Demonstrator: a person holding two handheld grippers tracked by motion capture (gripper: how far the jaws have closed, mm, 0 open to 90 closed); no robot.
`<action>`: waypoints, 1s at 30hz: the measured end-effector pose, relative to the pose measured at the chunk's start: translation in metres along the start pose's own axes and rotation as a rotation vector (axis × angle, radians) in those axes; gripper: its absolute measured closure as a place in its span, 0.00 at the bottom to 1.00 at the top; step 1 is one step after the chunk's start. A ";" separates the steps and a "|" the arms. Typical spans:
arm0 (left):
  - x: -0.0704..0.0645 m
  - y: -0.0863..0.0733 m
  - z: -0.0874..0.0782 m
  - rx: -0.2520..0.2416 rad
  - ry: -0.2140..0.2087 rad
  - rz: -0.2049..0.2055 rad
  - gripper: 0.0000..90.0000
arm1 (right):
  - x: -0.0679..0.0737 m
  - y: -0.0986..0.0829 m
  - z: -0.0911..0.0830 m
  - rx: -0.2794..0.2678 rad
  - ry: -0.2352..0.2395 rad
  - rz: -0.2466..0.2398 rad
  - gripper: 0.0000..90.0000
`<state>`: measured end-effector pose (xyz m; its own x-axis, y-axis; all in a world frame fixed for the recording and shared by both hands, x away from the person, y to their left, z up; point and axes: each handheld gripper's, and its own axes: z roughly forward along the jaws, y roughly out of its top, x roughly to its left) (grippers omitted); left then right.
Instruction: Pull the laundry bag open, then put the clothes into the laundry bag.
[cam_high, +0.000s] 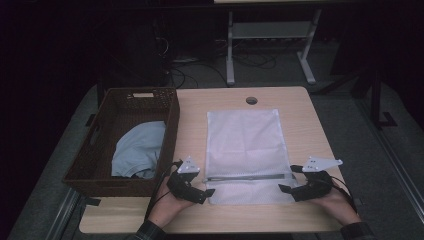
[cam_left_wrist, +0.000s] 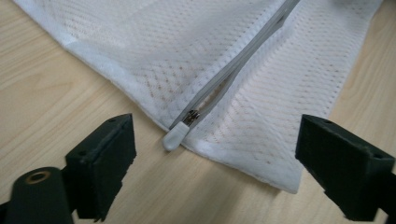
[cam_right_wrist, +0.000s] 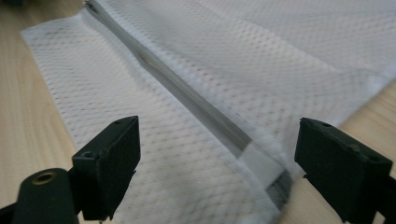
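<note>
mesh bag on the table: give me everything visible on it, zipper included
The mesh bag is white, see-through netting with hemmed edges, lying flat on the wooden table right of the wicker basket. A grey zipper crosses it near the person's end; its white-tipped pull sits at the left edge, with a small gap just past it. Both the left gripper and right gripper are open at its near corners, not gripping.

The mesh bag (cam_high: 243, 150) lies flat on the table (cam_high: 195, 220), reaching from near the far edge towards the near edge; the basket (cam_high: 172, 120) stands at the table's left edge, just beside the bag; a shirt (cam_high: 137, 150) lies in the basket; the zip pull (cam_left_wrist: 176, 136) sits at the bag's left edge, near its front end.
</note>
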<state>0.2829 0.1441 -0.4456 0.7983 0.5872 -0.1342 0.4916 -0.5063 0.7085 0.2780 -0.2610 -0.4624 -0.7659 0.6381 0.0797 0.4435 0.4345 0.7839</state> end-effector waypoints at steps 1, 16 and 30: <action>0.000 0.001 -0.001 -0.003 -0.002 0.001 0.10 | 0.002 0.001 0.001 -0.001 0.005 -0.002 0.15; 0.004 0.013 -0.012 0.029 -0.022 -0.017 0.04 | 0.024 -0.003 0.012 0.027 0.040 -0.050 0.12; 0.006 0.050 -0.028 0.063 -0.012 0.015 0.06 | 0.026 0.000 0.009 -0.001 0.046 -0.053 0.13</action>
<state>0.3021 0.1399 -0.3914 0.8096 0.5719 -0.1323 0.5002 -0.5542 0.6653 0.2625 -0.2385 -0.4658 -0.8087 0.5844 0.0665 0.4015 0.4660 0.7885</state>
